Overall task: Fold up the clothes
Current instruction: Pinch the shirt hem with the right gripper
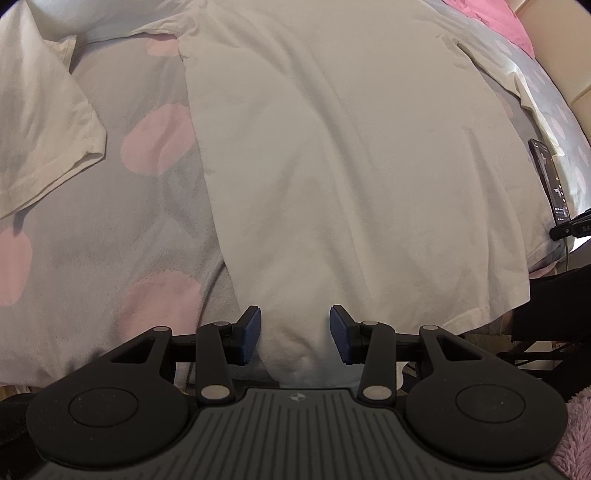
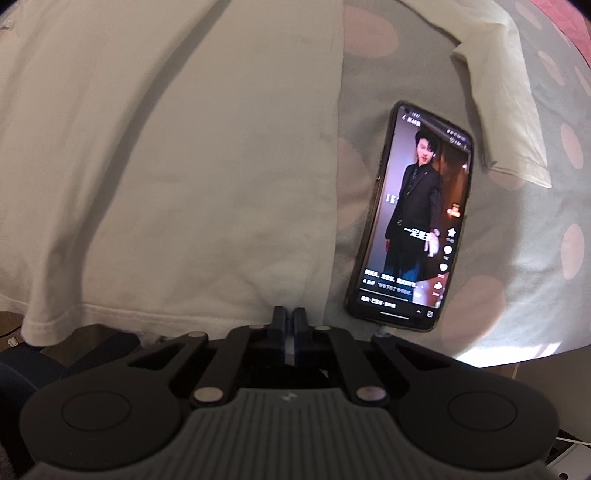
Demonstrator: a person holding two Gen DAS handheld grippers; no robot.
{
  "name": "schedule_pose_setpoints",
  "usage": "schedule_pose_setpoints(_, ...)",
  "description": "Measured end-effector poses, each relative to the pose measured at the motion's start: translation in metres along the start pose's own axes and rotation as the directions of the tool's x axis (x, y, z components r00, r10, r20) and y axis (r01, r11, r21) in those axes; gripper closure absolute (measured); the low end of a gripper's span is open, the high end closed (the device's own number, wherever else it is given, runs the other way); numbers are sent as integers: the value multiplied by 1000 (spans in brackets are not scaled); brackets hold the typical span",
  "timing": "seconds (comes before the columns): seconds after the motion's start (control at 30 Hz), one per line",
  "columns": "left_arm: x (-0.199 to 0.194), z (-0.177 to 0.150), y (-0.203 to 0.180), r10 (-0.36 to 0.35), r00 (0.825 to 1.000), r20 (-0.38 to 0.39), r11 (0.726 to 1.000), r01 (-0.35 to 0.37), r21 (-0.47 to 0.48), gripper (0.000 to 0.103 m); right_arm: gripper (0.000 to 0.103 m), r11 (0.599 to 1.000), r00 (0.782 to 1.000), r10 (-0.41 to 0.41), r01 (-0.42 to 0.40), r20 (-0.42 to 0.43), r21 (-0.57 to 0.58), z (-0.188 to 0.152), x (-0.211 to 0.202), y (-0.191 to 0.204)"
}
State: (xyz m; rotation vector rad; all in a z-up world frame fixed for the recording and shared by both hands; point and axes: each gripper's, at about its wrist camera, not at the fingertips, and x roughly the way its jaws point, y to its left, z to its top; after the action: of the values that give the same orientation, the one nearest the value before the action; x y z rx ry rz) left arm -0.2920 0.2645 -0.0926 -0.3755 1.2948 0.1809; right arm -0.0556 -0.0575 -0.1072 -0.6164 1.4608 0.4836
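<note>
A white T-shirt [image 1: 351, 166] lies spread flat on a grey bedspread with pink dots [image 1: 110, 229]. My left gripper [image 1: 295, 334] is open, its blue pads on either side of the shirt's bottom-left hem corner at the bed's near edge. The shirt also shows in the right wrist view [image 2: 177, 166]. My right gripper [image 2: 289, 319] is shut on the shirt's bottom hem near its right corner. One sleeve [image 2: 506, 110] lies out to the right.
A phone [image 2: 413, 218] with a lit screen lies on the bedspread [image 2: 517, 258] just right of the shirt, close to my right gripper; it also shows in the left wrist view [image 1: 550, 181]. A white pillow [image 1: 40, 122] lies at the far left. Pink fabric [image 1: 491, 22] is at the back right.
</note>
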Motion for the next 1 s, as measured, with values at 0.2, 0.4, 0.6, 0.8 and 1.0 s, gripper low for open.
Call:
schedule_pose_setpoints(0.2,-1,1,1,-1,1000,-1,1000,1,12,64,100,994,995,-98,99,23,-44,-2,-41,-7)
schedule_pose_setpoints(0.4,0,-1,6,-16,1000,-21,1000,16,-4,64,100,994,996,-89,90,-25,55,-5,-42,-35)
schedule_pose_setpoints(0.6,14,-1,11,-50,996,-73,998,48,-26,59,100,995,995,-93,94,-21,29,-16,-39,-35)
schedule_pose_setpoints(0.8,20,-2,10,-51,996,-79,999,49,-24,59,100,996,996,-86,86,-4,23,-17,-41,-38)
schedule_pose_setpoints(1.0,8,-3,22,-39,998,-39,995,36,-92,60,100,995,995,-96,96,8,12,-17,-47,-37)
